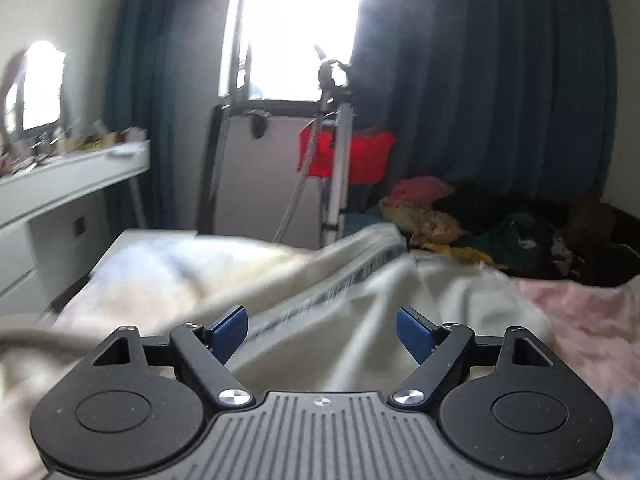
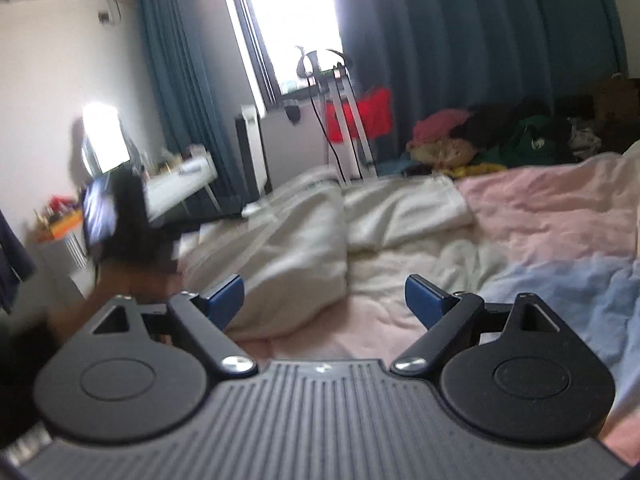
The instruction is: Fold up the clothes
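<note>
A cream white garment (image 1: 360, 280) lies crumpled on the bed, with a dark striped seam running across it. My left gripper (image 1: 322, 326) hangs just above it, open, its blue pads (image 1: 230, 328) wide apart and nothing between them. In the right wrist view the same garment (image 2: 296, 240) lies bunched ahead and slightly left of my right gripper (image 2: 324, 296), which is open and empty over the bedspread. The left gripper (image 2: 128, 220) shows there as a dark blur at the garment's left edge, with a person's hand (image 2: 116, 288) under it.
A pink and blue bedspread (image 2: 540, 208) covers the bed. A pile of mixed clothes (image 2: 500, 136) sits at the far side by the dark curtain. A tripod (image 1: 336, 152) with a red cloth (image 1: 360, 156) stands past the bed's end. A white desk (image 1: 72, 176) stands at the left.
</note>
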A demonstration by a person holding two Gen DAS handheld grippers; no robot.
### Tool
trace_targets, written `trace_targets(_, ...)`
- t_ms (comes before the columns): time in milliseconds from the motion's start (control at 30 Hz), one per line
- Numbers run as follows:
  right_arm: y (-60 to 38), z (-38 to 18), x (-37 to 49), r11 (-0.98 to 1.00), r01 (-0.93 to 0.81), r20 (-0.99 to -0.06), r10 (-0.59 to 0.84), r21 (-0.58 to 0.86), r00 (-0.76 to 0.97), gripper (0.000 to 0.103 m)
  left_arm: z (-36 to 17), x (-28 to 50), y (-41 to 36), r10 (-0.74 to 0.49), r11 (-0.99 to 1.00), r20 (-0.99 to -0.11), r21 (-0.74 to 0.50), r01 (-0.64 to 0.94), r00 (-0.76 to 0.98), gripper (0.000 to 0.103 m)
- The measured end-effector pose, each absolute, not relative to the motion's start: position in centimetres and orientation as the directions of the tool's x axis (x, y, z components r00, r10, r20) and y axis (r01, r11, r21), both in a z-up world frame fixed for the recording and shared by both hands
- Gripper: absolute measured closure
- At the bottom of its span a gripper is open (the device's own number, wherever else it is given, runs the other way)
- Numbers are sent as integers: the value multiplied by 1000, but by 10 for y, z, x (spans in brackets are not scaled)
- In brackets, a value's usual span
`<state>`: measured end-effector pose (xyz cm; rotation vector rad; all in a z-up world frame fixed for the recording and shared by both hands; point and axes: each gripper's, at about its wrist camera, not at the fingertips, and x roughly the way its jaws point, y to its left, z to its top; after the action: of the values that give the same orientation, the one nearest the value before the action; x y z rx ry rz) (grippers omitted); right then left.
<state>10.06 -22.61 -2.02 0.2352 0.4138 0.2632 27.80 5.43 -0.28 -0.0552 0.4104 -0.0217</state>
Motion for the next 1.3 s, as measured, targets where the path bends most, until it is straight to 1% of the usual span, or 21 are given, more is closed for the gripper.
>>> trace_targets(100,-241,-50,135,950,-117,-362,222,291,905,14,-4,350,48,-75,996,-399,-65,53,914,20)
trace_targets(167,-255,-71,160,936,-21,-401,171,352,900,14,-5,388,40,-113,993,-410,-87,85,905,20)
trace_targets(200,-260,-80,169,924,8,-422,167,382,891,14,-6,406,34,-128,991,-416,-89,100,900,20)
trace_targets(267,-266,-95,183,908,45,-457,167,417,873,14,-12,439,18,-106,994,-445,-51,93,889,20)
trace_targets(333,-262,-104,192,919,47,-472,156,390,867,14,-20,465,5,-97,995,-483,-26,96,871,26)
trace_targets(367,-260,-107,194,926,54,-471,140,375,871,14,-24,475,-1,-97,995,-505,-18,102,858,36)
trace_targets(400,-259,-108,194,931,62,-458,119,360,881,14,-28,484,-6,-97,994,-523,-12,107,847,51)
trace_targets(433,-258,-107,193,938,69,-434,92,341,896,14,-28,482,-9,-97,994,-519,-12,107,849,59)
trace_targets(467,-257,-106,192,943,75,-410,69,323,910,14,-28,480,-11,-98,994,-514,-12,106,852,77)
trace_targets(500,-257,-104,190,947,80,-391,50,312,919,14,-27,477,-13,-97,994,-509,-12,106,855,93)
trace_targets(533,-257,-101,188,947,91,-375,33,308,926,14,-23,467,-15,-91,995,-493,-2,104,865,97)
trace_targets(567,-258,-98,186,947,95,-362,24,307,932,14,-18,456,-17,-88,995,-478,5,102,874,98)
trace_targets(700,-256,-85,172,955,97,-307,-7,279,952,14,16,392,-20,-134,991,-422,-31,133,897,99)
trace_targets(800,-255,-76,158,962,100,-271,-28,255,962,14,41,319,-23,-193,981,-409,-89,171,892,100)
trace_targets(900,-260,-64,142,955,98,-262,-22,281,965,14,53,244,-27,-226,974,-391,-84,210,892,100)
trace_targets(1000,-268,-50,121,947,86,-246,-8,309,969,14,54,167,-29,-261,965,-378,-114,235,888,101)
trace_targets(1067,-274,-42,103,936,47,-219,32,350,975,14,46,118,-29,-265,964,-376,-131,233,888,101)
trace_targets(1167,-282,-38,81,902,-11,-195,106,432,975,14,18,58,-19,-270,958,-408,-201,203,872,101)
trace_targets(1300,-293,-51,68,830,-32,-238,197,557,951,14,-30,19,-7,-277,952,-488,-254,169,828,99)
